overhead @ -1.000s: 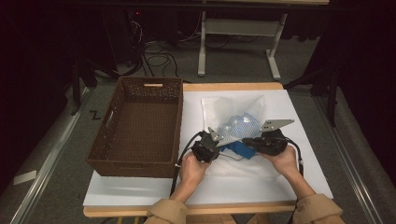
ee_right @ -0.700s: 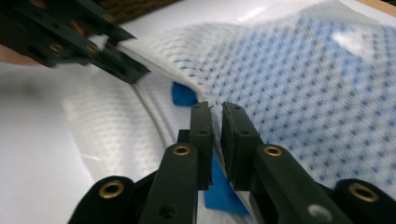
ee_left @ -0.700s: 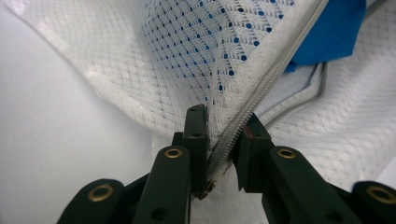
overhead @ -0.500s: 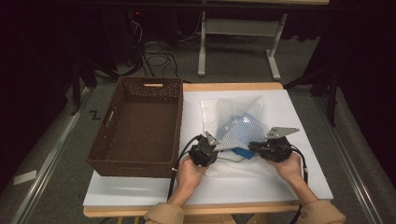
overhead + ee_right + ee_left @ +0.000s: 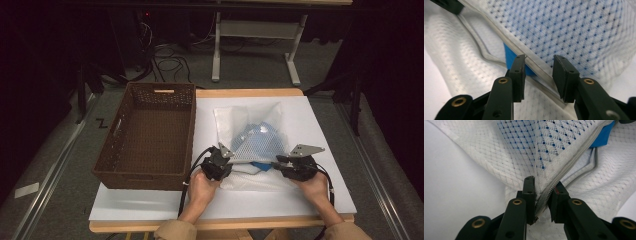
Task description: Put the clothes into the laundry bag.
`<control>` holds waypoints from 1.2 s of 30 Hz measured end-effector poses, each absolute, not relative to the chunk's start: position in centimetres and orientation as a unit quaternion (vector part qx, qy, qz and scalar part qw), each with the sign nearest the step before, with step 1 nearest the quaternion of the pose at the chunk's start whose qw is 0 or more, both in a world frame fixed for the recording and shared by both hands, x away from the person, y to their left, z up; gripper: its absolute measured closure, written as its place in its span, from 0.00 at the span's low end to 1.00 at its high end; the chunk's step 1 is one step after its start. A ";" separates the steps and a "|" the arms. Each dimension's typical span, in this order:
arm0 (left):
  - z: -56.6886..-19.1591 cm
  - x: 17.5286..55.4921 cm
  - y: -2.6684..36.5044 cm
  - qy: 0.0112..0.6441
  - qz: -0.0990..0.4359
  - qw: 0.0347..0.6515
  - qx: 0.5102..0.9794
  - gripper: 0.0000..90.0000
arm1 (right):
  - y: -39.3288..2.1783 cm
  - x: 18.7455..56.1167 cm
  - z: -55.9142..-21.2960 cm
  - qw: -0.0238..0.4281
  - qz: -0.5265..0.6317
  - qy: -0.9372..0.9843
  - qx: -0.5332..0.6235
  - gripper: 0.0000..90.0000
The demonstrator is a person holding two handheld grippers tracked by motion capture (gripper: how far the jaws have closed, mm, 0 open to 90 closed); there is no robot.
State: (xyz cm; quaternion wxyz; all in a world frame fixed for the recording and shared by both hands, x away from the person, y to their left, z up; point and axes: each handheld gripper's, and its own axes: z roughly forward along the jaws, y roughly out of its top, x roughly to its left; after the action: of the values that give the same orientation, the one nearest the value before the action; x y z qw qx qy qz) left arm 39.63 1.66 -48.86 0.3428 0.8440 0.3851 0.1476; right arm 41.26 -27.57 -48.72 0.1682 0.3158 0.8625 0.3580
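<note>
A white mesh bag [image 5: 257, 140] with something blue [image 5: 510, 58] inside lies on the white table top [image 5: 320, 120]. My left gripper [image 5: 226, 157] is at the bag's near left corner. In the left gripper view it [image 5: 544, 192] is shut on the end of the grey zipper [image 5: 574, 162], which runs up and right from between the jaws. My right gripper [image 5: 280, 162] is at the bag's near right side. Its jaws [image 5: 539, 72] have just been opening and stand apart around the zipper edge, with the pads off the fabric.
A brown wicker basket [image 5: 159, 89] stands on the table's left half, close beside my left hand. The person's forearms come in from the bottom edge. Behind the table are a desk frame [image 5: 217, 55] and cables on the floor.
The right gripper has let go of the bag's edge and sunk slightly right and nearer the person. That edge has dropped lower. The left gripper has kept still.
</note>
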 end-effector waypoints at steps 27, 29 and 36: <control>-48.4 39.6 1.7 0.379 0.156 0.344 0.845 0.81 | -30.2 41.4 -48.9 0.151 0.359 0.857 0.339 0.99; -48.3 39.6 1.6 0.380 0.155 0.344 0.845 0.81 | -30.5 41.1 -48.4 0.155 0.363 0.856 0.333 0.99; -48.2 39.7 1.9 0.384 0.156 0.343 0.843 0.81 | -30.4 39.7 -47.5 0.158 0.361 0.867 0.305 0.99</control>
State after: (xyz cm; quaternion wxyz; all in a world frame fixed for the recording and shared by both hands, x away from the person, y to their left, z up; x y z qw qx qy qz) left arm 39.66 1.87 -48.18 0.3430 0.8430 0.3839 0.1560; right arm 39.69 -30.38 -47.46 0.1581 0.3047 0.8670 0.3613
